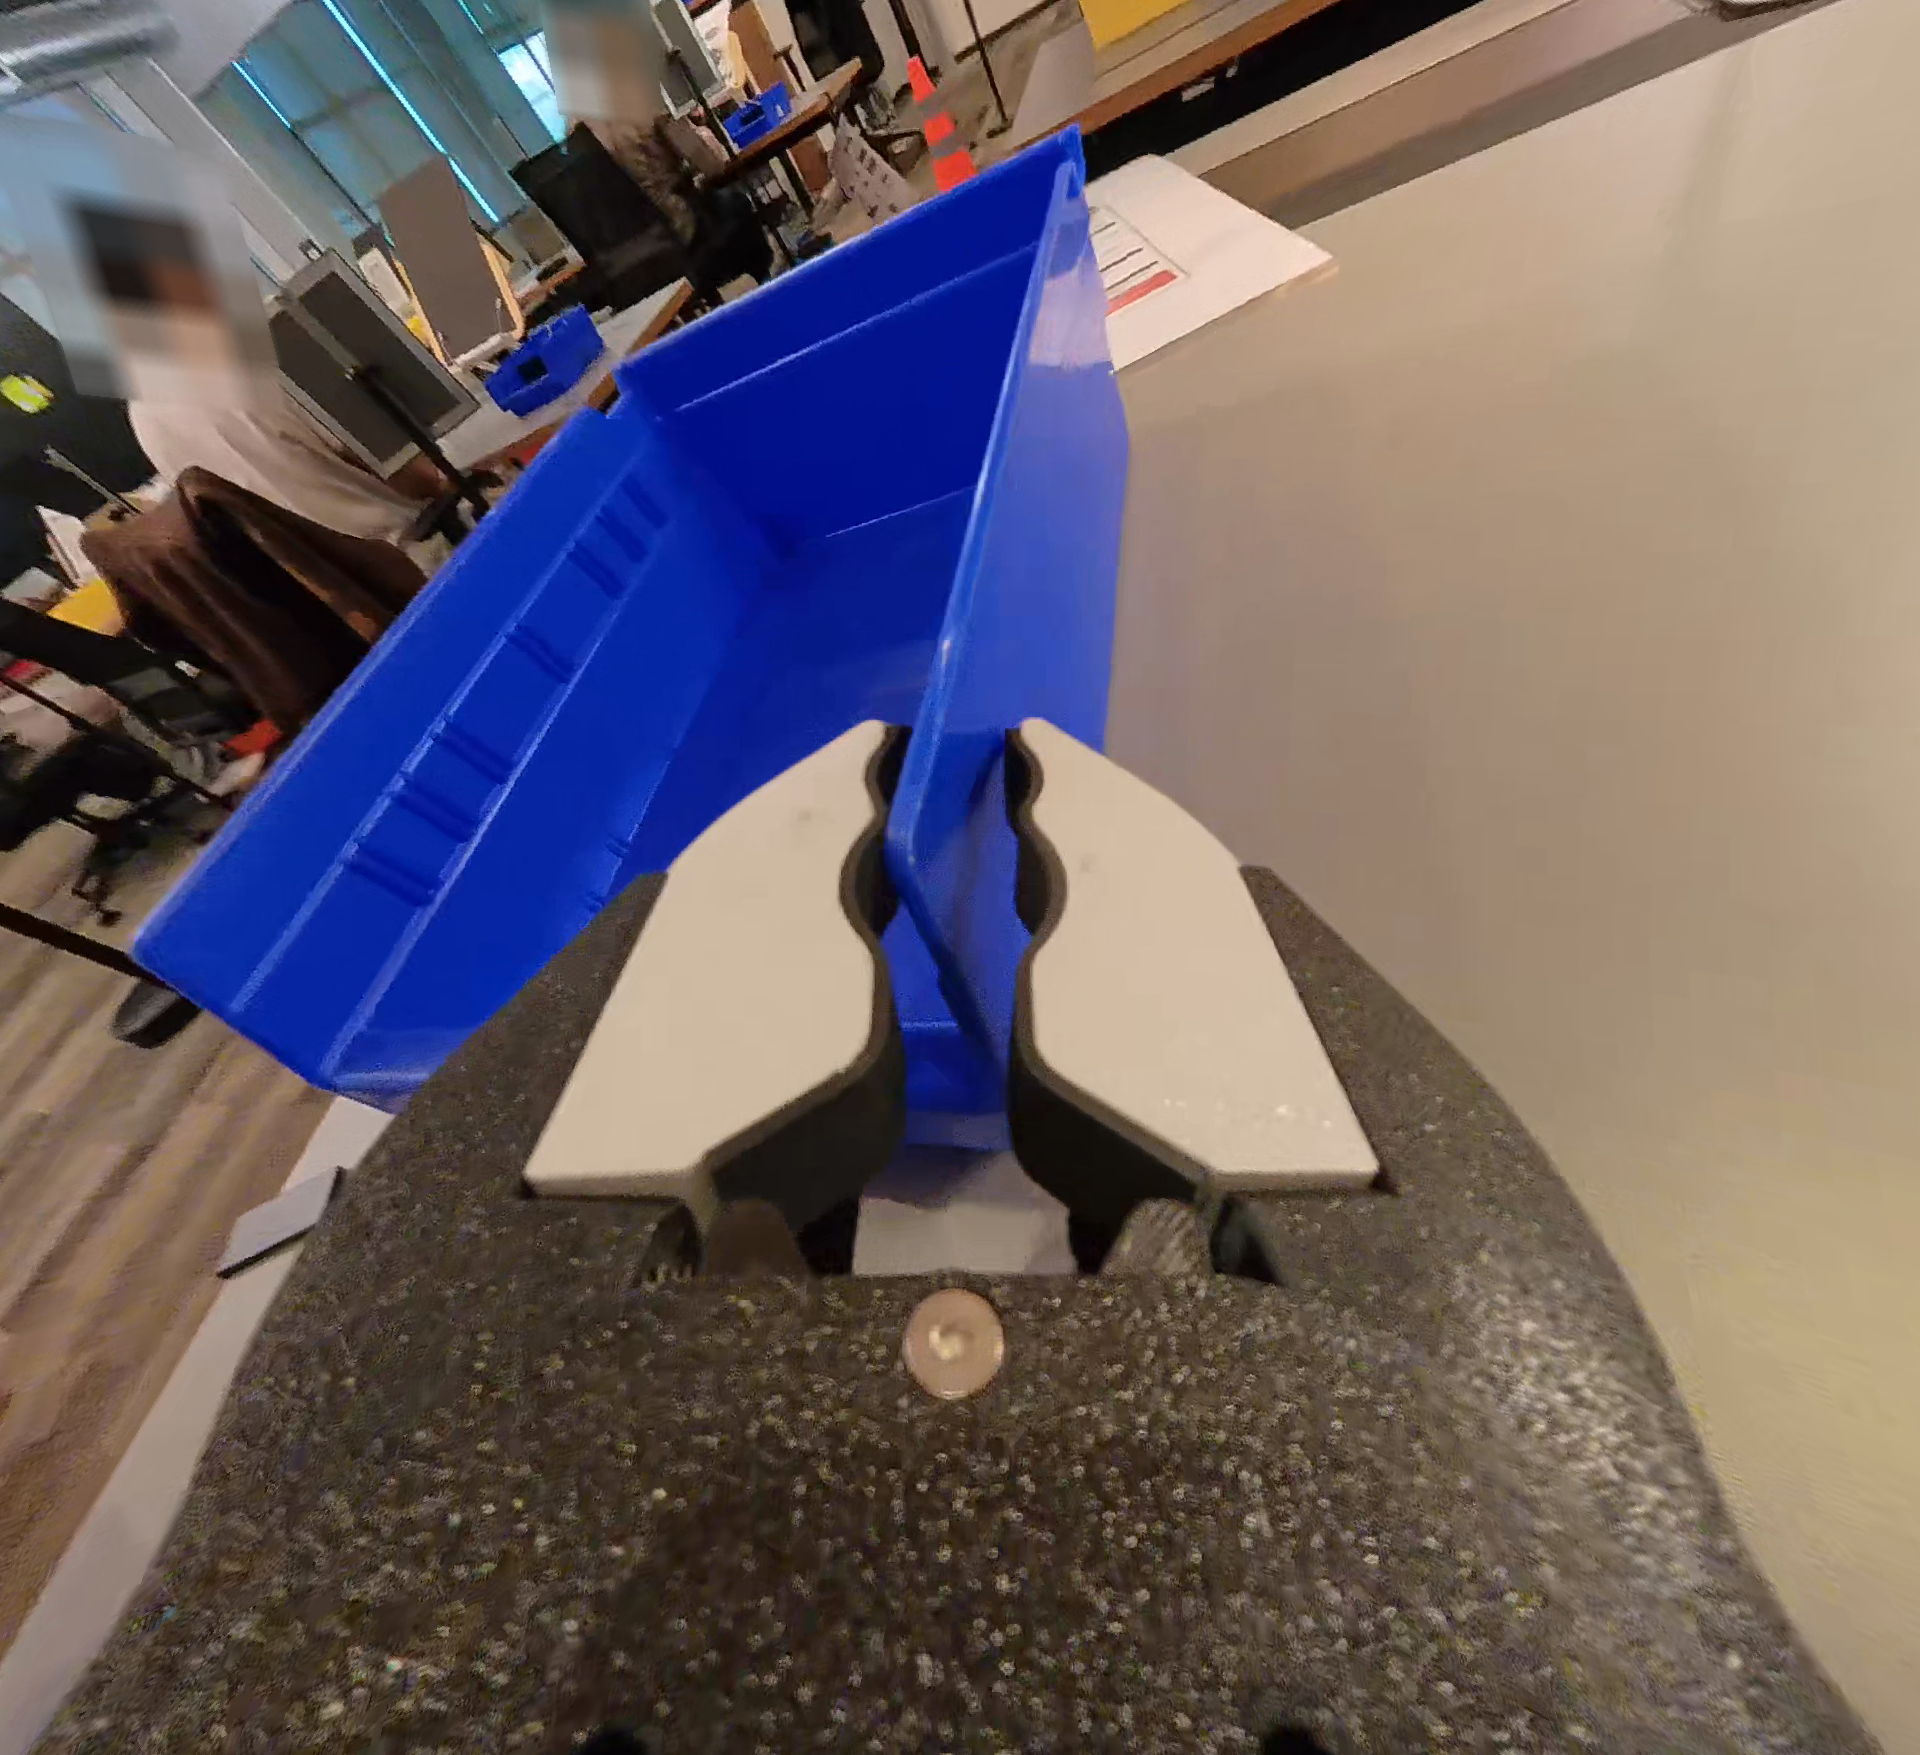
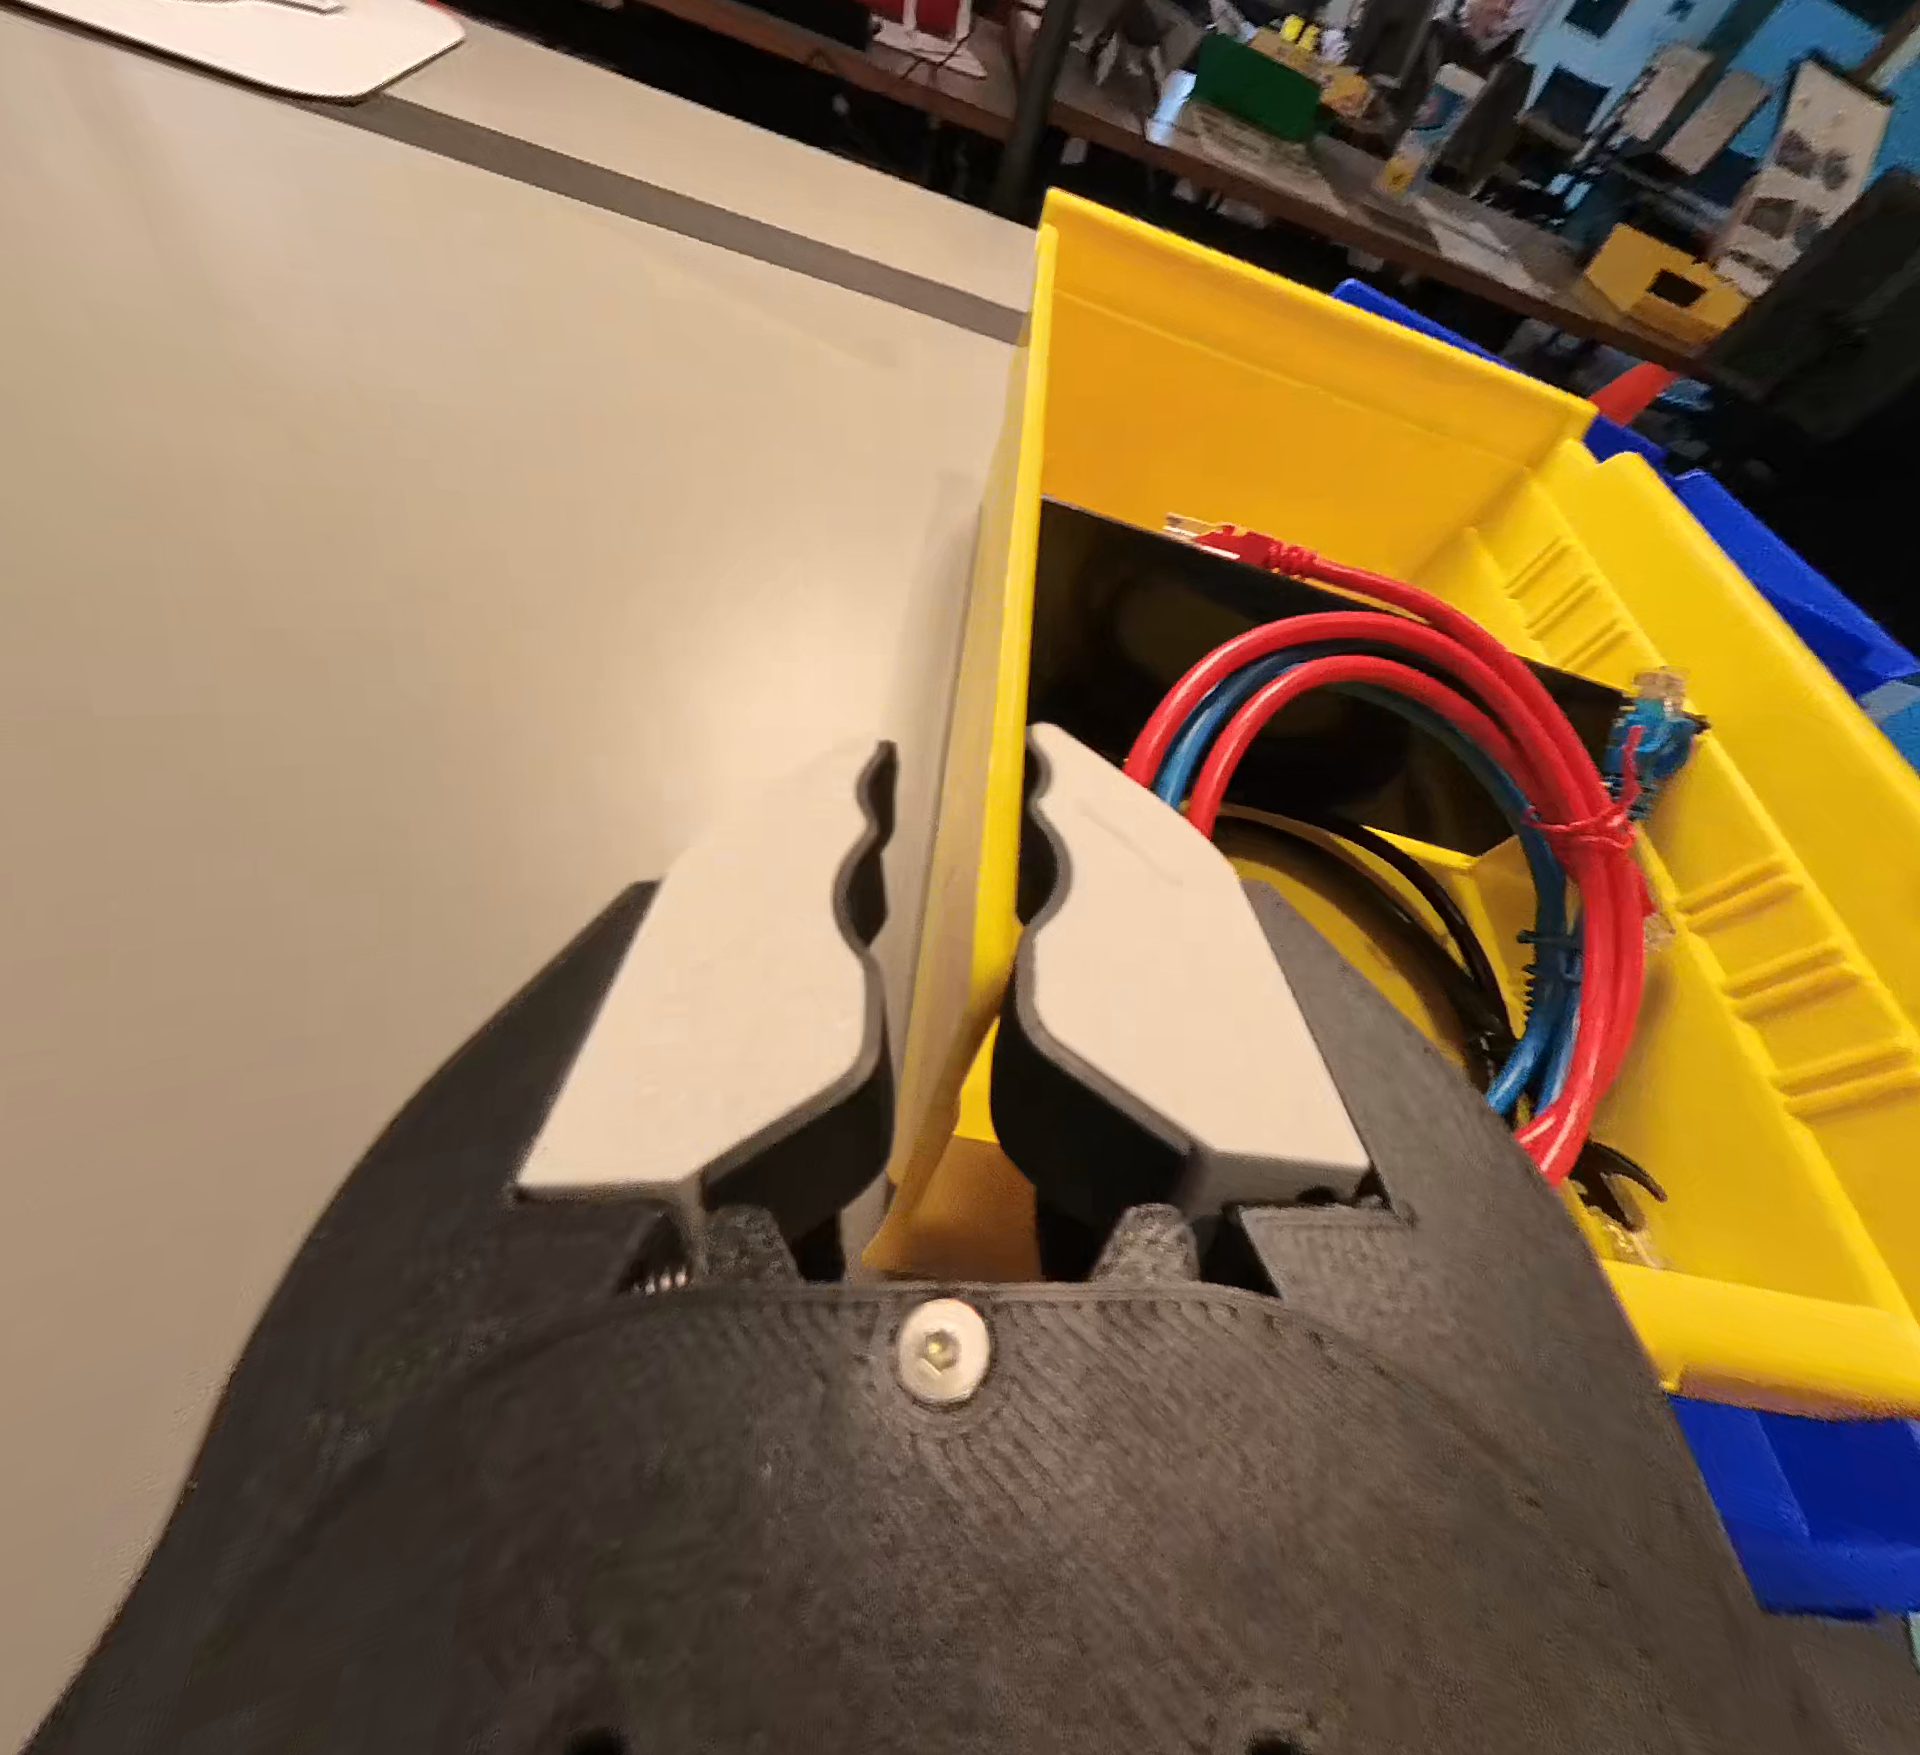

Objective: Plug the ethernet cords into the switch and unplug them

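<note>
My left gripper (image 1: 948, 770) is shut on the right side wall of an empty blue bin (image 1: 727, 666), which is tilted at the table's left edge. My right gripper (image 2: 961, 770) is shut on the left side wall of a yellow bin (image 2: 1299, 417). Inside the yellow bin lie a black switch (image 2: 1101, 625), a coiled red ethernet cord (image 2: 1600, 874), a blue ethernet cord (image 2: 1548, 1009) with its plug (image 2: 1652, 729) near the right wall, and a black cable (image 2: 1455, 936). The switch's ports are hidden.
The beige table (image 1: 1507, 666) spreads right of the blue bin and, in the right wrist view (image 2: 416, 458), left of the yellow bin. A paper sheet (image 1: 1184, 261) lies behind the blue bin. A white stand base (image 2: 229, 12) sits at the far edge. Another blue bin (image 2: 1808, 1497) sits under the yellow one. Left tips to right tips: about 75 cm.
</note>
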A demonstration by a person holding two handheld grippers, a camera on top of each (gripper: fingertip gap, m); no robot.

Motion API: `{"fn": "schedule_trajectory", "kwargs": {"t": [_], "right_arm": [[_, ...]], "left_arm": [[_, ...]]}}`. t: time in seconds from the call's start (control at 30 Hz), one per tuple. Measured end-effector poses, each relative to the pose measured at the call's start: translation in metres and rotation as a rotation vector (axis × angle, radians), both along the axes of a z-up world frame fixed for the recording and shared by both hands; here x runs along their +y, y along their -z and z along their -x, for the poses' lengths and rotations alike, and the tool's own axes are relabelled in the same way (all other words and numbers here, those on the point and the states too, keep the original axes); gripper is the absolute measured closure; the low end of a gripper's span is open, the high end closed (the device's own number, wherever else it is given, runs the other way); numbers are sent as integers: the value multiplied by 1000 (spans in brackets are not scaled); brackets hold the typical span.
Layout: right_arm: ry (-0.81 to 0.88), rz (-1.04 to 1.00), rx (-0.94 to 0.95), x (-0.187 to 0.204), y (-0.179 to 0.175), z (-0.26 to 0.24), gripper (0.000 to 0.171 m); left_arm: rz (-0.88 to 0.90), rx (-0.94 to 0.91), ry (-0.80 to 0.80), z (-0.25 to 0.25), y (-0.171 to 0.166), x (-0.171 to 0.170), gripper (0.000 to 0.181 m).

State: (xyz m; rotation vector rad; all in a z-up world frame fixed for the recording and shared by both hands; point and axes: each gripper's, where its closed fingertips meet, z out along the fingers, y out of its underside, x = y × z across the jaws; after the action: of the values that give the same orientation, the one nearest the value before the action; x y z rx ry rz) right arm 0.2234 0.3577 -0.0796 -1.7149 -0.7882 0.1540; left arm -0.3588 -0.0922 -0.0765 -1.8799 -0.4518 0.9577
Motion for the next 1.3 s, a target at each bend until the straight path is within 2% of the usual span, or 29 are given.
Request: {"fn": "schedule_trajectory", "kwargs": {"t": [0.07, 0.17, 0.43, 0.67, 0.83, 1.0, 1.13, 1.3], "right_arm": [[30, -21, 0, 2, -2, -3, 160], [63, -38, -5, 4, -3, -5, 164], [57, -52, -14, 3, -3, -3, 166], [-6, -52, -5, -3, -3, 7, 166], [-135, -50, 3, -17, -3, 29, 166], [-303, -46, 7, -41, -3, 57, 166], [-492, -41, 8, -66, -3, 75, 166], [-792, -4, 20, -98, -2, 69, 166]], "left_arm": [[9, 21, 26, -3, -1, 2, 166], [-9, -5, 115, -12, -1, 7, 172], [-55, -83, 290, -33, -2, 7, 176], [-44, -101, 525, -66, -1, 15, 175], [-33, -109, 764, -104, -1, 20, 175], [-33, -135, 1069, -160, -1, 19, 176], [-48, -166, 1300, -198, -2, 2, 177], [-101, -203, 1448, -216, -10, -23, 172]]}}
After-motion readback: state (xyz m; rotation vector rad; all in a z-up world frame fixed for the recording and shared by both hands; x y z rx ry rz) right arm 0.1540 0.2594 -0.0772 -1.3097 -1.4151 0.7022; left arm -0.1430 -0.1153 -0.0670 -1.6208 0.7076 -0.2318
